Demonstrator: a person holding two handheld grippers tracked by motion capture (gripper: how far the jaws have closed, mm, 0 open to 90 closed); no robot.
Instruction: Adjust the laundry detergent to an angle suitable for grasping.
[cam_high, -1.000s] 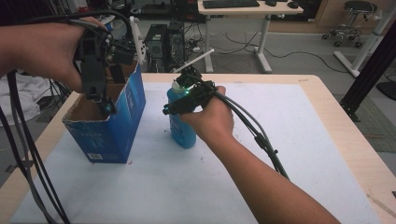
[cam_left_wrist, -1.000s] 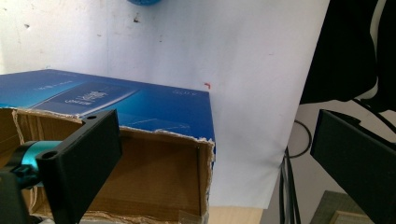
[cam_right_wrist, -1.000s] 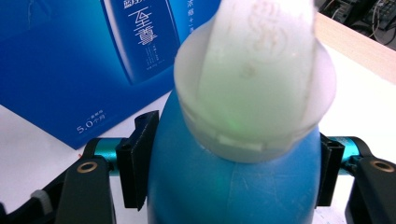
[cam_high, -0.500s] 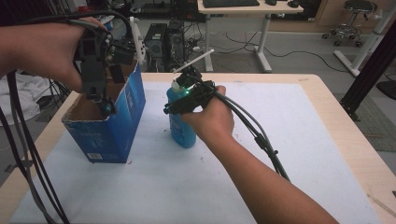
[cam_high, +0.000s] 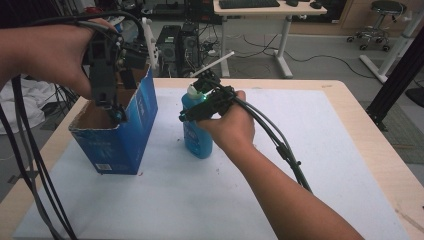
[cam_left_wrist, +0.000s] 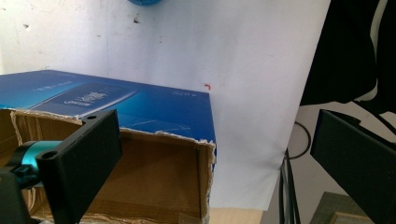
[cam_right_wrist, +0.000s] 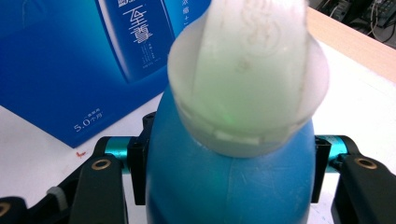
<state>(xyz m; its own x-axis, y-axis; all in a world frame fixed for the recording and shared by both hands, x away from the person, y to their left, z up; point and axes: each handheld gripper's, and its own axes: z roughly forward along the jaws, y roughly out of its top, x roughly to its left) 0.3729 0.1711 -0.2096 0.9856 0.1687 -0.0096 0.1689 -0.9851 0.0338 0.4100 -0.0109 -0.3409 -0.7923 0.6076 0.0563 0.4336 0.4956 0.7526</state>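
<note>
Right gripper just closed, jaws pinching the blue bottle below its white cap; bottle upright on white sheet, at 3 o'clock from the open box. Left gripper jaws spread over box rim, probably steadying it for loading

The blue box reads "至尊" and "5.0" in white print

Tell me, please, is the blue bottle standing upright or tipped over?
Upright: the blue bottle stands on its base on the white mat, cap up, with the right gripper clamped on its body.
</note>
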